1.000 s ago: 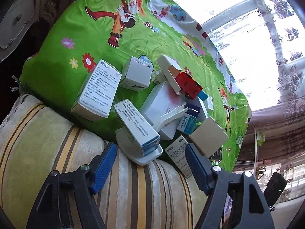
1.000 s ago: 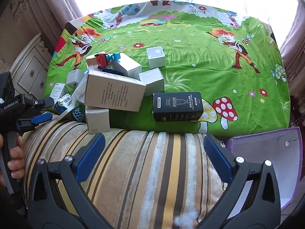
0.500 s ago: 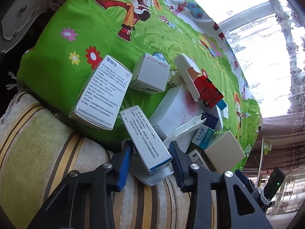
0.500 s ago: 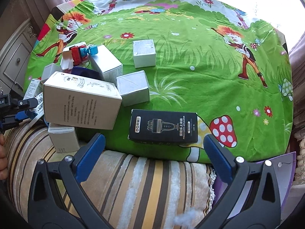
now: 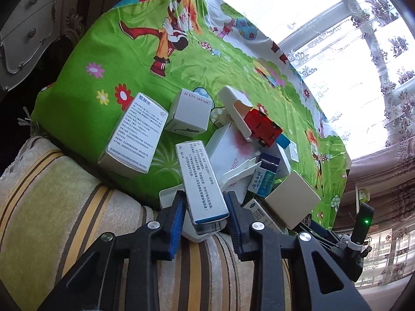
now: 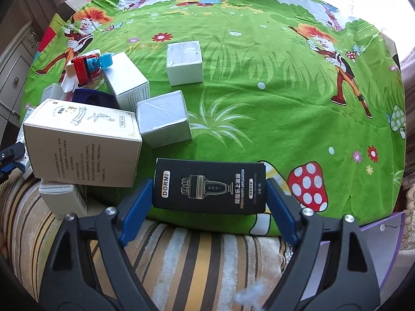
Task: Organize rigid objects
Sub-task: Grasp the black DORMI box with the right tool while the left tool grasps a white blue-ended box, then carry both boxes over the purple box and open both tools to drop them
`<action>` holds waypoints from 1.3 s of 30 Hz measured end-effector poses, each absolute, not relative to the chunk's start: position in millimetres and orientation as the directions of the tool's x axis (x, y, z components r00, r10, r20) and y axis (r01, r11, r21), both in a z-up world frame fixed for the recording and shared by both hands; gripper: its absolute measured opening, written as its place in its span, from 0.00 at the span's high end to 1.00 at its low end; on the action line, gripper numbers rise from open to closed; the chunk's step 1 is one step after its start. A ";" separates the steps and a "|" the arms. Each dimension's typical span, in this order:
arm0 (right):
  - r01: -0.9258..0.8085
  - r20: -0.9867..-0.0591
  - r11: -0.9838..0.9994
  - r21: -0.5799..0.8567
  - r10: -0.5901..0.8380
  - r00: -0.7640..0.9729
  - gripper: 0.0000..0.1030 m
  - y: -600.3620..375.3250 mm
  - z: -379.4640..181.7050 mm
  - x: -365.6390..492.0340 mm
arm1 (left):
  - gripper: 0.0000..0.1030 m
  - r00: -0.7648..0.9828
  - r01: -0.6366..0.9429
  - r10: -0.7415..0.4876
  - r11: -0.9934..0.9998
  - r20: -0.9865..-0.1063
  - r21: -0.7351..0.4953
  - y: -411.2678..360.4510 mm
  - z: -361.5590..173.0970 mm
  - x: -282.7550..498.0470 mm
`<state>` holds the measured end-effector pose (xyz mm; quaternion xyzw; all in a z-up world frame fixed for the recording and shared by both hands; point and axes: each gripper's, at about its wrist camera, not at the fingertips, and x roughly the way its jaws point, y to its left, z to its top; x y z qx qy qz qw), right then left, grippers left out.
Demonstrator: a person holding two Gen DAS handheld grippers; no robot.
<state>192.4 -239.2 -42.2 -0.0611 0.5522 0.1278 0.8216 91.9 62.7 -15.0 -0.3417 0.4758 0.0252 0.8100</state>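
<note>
black cardboard box with gold "dormi" lettering (image 6: 210, 186) lies flat at the near edge of the green cartoon-print cloth (image 6: 259, 103), right between the blue pads of my right gripper (image 6: 208, 202). its jaws are closing around the box ends; i can't tell if the pads actually press on it yet. over on my left gripper (image 5: 205, 220), the jaws are closing too, and both pads look tight against the long white carton with a blue end band (image 5: 201, 181), which rests on a white plastic tray (image 5: 168, 197). just beyond it sits a messy pile: a white "jiyin music" cube box (image 5: 189, 114), a red toy block (image 5: 262, 128), a tall white printed box (image 5: 135, 134). everything sits by the striped plush cushion (image 6: 194, 259).
</note>
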 end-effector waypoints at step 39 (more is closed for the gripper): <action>0.138 -0.788 0.987 0.084 -0.019 0.615 0.16 -429.9 32.4 23.4 | 0.74 0.342 0.351 -0.644 0.763 -0.684 -0.543 -192.5 41.0 43.4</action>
